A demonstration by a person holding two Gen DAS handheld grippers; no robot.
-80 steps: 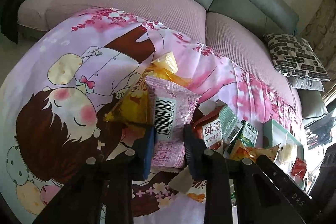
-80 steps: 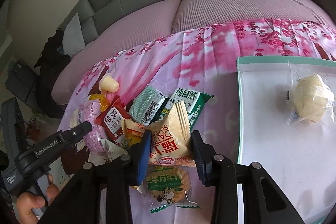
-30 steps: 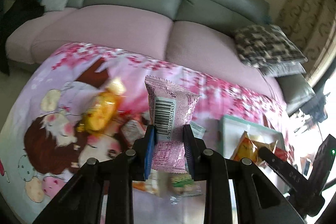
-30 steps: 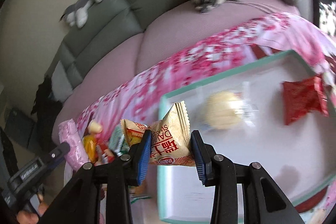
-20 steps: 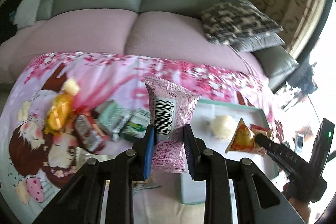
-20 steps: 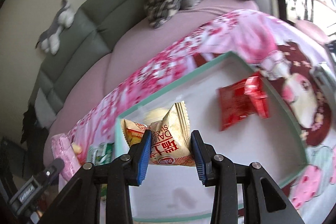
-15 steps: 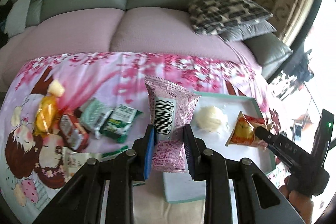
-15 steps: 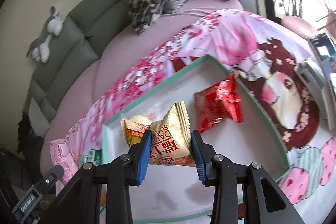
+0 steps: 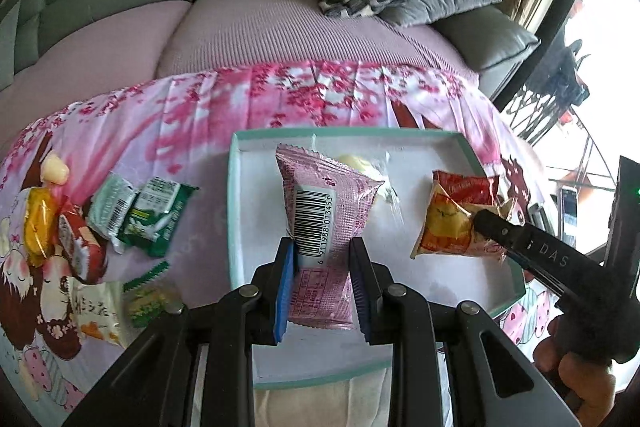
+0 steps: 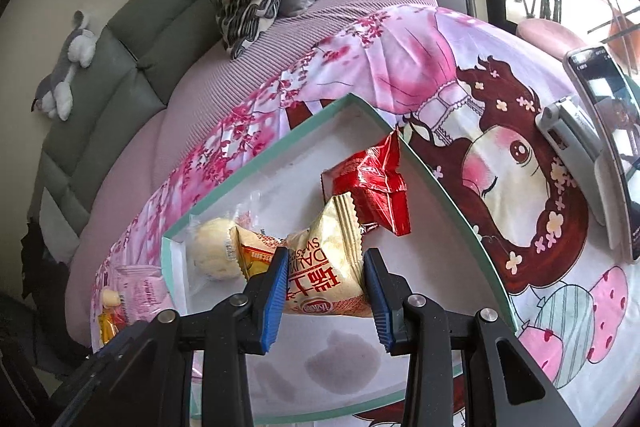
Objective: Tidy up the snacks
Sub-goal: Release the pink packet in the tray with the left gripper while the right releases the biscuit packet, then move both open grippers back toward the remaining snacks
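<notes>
We hold both tongs over the shallow white cardboard tray with the mint-green rim (image 9: pixel 236 211), which lies on the pink cartoon-print cloth (image 9: pixel 192 115) in front of the grey and lilac sofa (image 9: pixel 240 27). The coming move, as we judge it, is a straight lowering and release into that tray, since both packets already hang above its white floor.

The left tongs (image 9: pixel 320 267) pinch the pink foil packet with a barcode (image 9: pixel 324 203) by its lower half; its long axis runs upright toward 12 o'clock, above the tray's left half. The right tongs (image 10: pixel 326 281) pinch the cream and orange biscuit packet (image 10: pixel 328 259) at its lower end, long axis leaning toward 1 o'clock, over the tray's middle. Neither hand is clearly nearer; each needs only to go down.

In the tray already: a red foil packet (image 10: pixel 374 187) at 1 o'clock from the right tongs near the far rim, and a pale round bun in a clear wrapper (image 10: pixel 214 253) at 9 o'clock beside the left rim.

Outside, at 9 o'clock from the left tongs, loose snacks wait on the cloth: green and white packets (image 9: pixel 140 211), a yellow packet (image 9: pixel 38 223) and a small red packet (image 9: pixel 78 247)
</notes>
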